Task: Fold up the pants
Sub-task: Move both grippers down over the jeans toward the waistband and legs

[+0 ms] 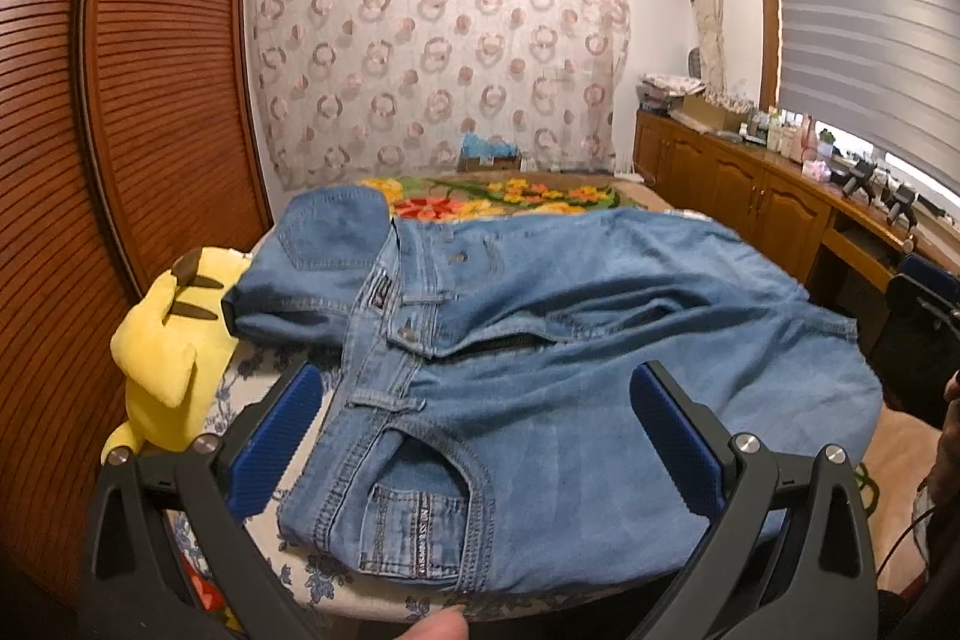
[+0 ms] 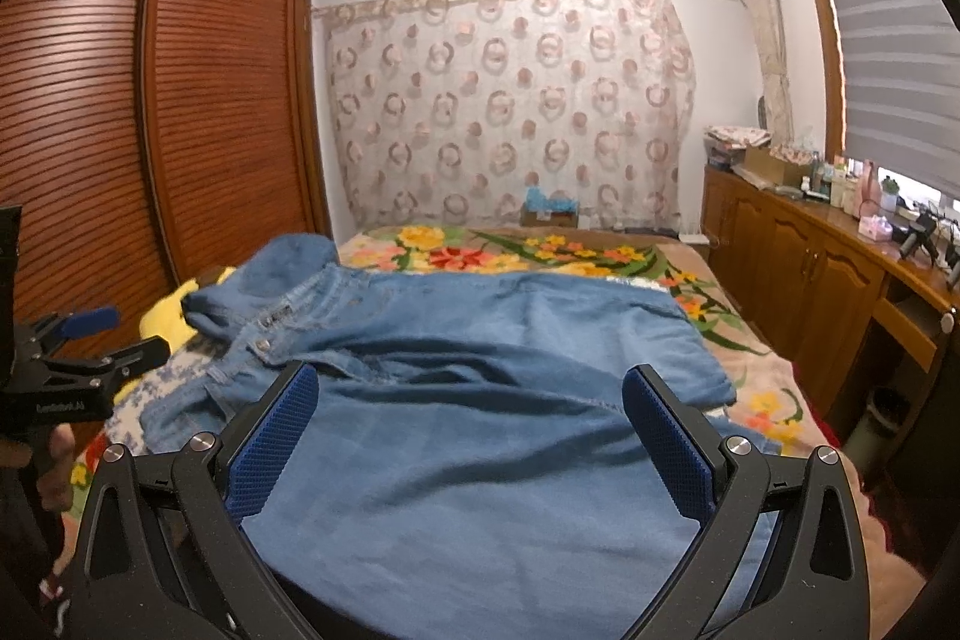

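Hovering over the jeans [image 1: 540, 340] on the bed [image 2: 774, 376], both grippers' fingers [image 1: 276, 436] spread wide, empty

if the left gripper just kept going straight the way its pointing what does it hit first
Most likely the jeans: the open left gripper points over the waistband and front pocket, with denim filling the gap between its fingers. Depth is unclear, so it might skim above the fabric.

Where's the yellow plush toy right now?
In the left wrist view, the plush sits at the bed's left edge beside the jeans waistband, in front of the wardrobe.
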